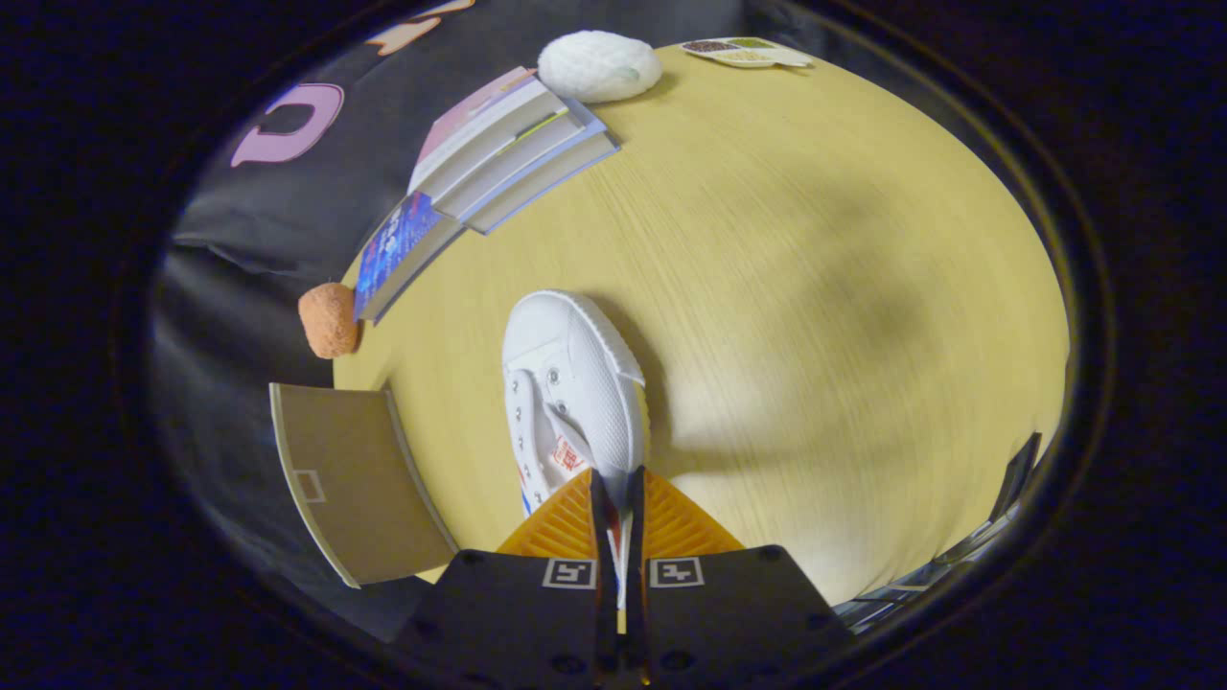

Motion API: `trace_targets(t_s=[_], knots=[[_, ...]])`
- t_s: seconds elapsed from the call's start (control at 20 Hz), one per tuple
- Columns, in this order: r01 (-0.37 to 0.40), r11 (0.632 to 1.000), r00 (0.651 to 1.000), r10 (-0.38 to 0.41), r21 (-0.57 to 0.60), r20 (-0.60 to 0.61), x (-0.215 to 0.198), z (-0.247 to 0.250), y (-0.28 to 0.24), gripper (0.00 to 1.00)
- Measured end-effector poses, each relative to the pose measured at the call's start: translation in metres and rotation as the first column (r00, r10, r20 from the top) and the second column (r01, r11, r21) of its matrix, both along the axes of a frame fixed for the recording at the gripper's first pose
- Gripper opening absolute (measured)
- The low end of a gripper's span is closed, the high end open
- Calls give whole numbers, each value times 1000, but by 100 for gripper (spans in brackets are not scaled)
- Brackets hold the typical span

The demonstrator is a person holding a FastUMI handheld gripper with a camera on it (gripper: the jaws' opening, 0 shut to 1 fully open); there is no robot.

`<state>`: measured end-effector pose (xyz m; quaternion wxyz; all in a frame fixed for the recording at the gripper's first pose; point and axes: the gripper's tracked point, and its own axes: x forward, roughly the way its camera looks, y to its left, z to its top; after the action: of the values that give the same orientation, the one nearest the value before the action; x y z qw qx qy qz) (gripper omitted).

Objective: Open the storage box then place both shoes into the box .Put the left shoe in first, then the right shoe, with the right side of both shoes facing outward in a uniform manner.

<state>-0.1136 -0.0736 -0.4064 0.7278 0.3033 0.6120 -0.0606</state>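
A white canvas shoe (pixel 573 383) hangs tilted above the wooden table (pixel 815 268), its toe pointing away from me. My gripper (pixel 618 494) is shut on the shoe's heel edge, with both fingers pressed close together on the thin collar. The shoe's lace holes and a small red tag face me. A brown cardboard flap (pixel 355 479), part of the storage box, stands to the left of the fingers.
A stack of books (pixel 498 153) lies beyond the shoe, towards the left. A white rounded object (pixel 599 65) sits behind the books, a small divided dish (pixel 748 51) further back. An orange fuzzy ball (pixel 329 319) rests by the table's left rim.
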Motion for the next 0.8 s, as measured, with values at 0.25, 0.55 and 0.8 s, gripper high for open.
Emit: trace_targets(t_s=[0.25,0.55,0.8], knots=[[94,991,993,-100,95,55,26,26,20,6],[66,981,985,-93,182,143,54,74,70,6],[-51,966,966,-17,254,259,83,142,138,6]])
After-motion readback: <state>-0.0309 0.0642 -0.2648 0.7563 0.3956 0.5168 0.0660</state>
